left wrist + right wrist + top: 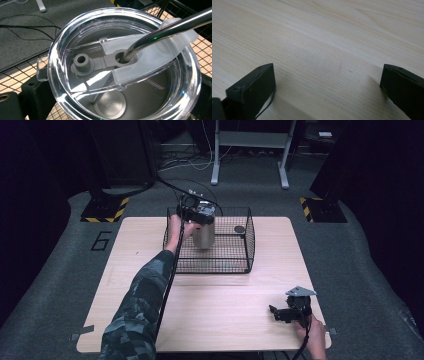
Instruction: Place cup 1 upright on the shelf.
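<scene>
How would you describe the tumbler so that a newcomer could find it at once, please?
Look to the black wire basket at the table's far edge. Inside its left half stands a steel tumbler, held by the left gripper; its clear lid and metal straw set it apart.

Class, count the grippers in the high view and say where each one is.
2. The left gripper is over the wire basket, at the steel tumbler. The right gripper is low over the table's near right corner.

high view overlooking table point(210, 315), claw views close on tumbler point(125, 70), tabletop
</scene>
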Demonstrator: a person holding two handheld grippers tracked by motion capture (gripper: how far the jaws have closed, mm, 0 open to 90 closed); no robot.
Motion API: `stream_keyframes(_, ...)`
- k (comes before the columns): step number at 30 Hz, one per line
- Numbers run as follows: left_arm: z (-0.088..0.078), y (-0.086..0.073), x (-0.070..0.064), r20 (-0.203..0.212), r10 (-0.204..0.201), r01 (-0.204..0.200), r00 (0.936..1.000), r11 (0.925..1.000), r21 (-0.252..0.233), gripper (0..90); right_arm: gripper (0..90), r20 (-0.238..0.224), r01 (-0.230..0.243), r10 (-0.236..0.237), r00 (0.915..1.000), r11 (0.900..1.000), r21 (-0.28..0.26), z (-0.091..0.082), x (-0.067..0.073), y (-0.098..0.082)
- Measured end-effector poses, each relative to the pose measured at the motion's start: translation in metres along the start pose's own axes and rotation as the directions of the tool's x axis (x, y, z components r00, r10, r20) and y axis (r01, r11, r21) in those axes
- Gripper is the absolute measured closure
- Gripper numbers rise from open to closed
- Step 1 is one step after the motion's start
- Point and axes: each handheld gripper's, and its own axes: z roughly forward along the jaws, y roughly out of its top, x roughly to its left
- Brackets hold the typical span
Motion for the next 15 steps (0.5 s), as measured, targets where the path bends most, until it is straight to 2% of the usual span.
stream_keyframes(3,0.004,-0.001,0.001,-0.009,-0.009,0.009,0.9999,0.9999,0.009,3.7,0.0,-0.005,0.0,0.0,1.0,1.0,0.005,0.0,0.0,0.0)
stream_keyframes(5,0.006,-0.002,0.002,-0.004,-0.001,0.001,1.0,0.9998,0.021,3.6,0.0,-0.006,0.001,-0.001,1.0,1.0,0.007,0.0,0.0,0.0)
stream_keyframes(8,0.009,-0.004,0.002,0.002,-0.011,0.011,0.9999,0.9993,0.035,3.6,0.0,-0.007,-0.001,0.001,1.0,1.0,0.008,-0.001,0.0,0.0)
stream_keyframes(15,0.017,-0.008,0.003,-0.003,-0.02,0.021,0.9998,0.999,0.04,3.6,0.0,-0.002,-0.006,0.006,1.0,1.0,-0.001,0.0,0.0,0.0)
